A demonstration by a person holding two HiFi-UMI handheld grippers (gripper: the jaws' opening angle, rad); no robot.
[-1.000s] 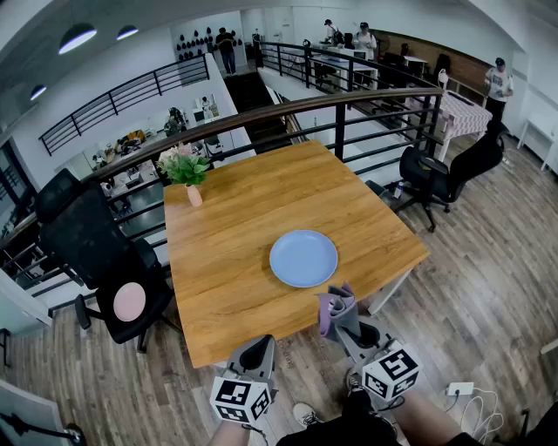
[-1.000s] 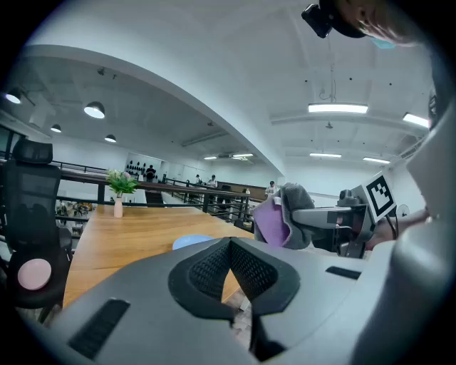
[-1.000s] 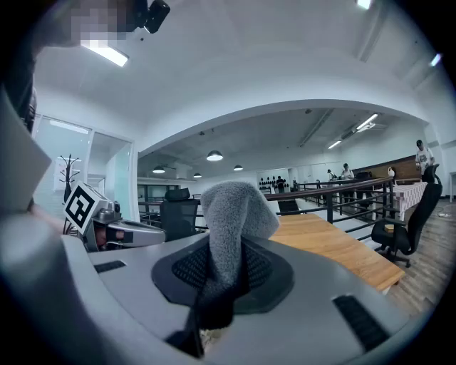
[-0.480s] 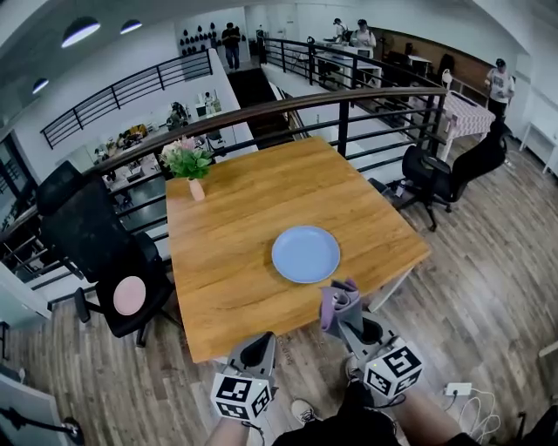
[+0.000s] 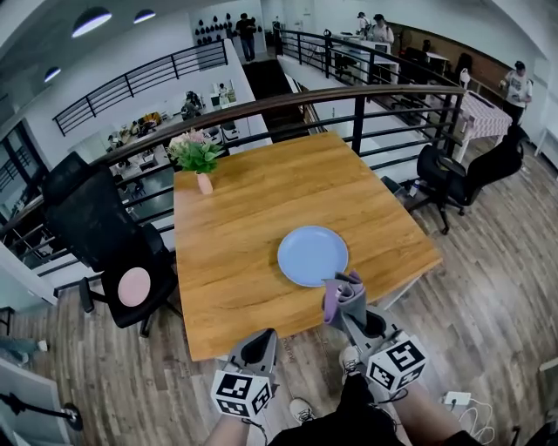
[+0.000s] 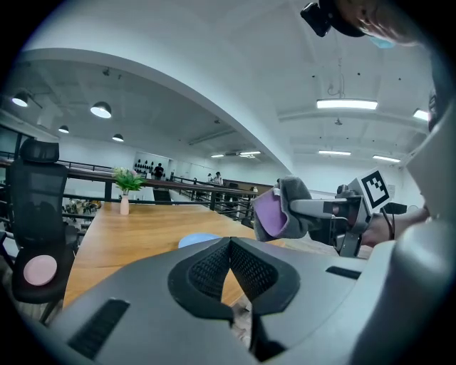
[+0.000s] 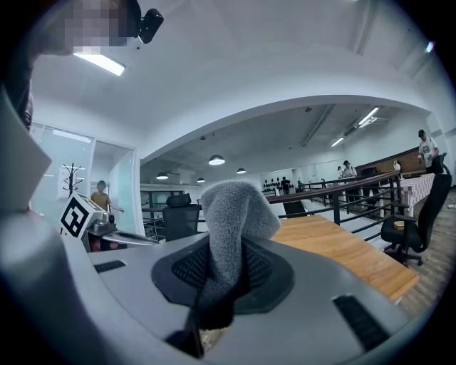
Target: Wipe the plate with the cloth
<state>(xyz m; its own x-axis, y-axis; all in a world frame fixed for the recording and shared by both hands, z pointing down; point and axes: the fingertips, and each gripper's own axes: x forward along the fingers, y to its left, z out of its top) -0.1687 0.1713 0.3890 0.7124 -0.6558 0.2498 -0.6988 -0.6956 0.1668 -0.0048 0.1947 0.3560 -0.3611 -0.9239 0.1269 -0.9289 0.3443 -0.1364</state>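
One table (image 5: 235, 218) stands here, and on it I count one plate (image 5: 312, 255) and one vase (image 5: 204, 183) of flowers. There is one cloth (image 5: 342, 294). Two grippers are about, the left gripper (image 5: 257, 348) and the right gripper (image 5: 350, 320), each with one marker cube (image 5: 240, 394) (image 5: 394, 366). Three chairs (image 5: 96, 235) (image 5: 433, 172) (image 5: 493, 164) stand round the table, one to its left and two to its right. One railing (image 5: 288, 109) runs behind it, and far beyond I make out four people (image 5: 248, 24) (image 5: 362, 22) (image 5: 381, 30) (image 5: 519, 84).
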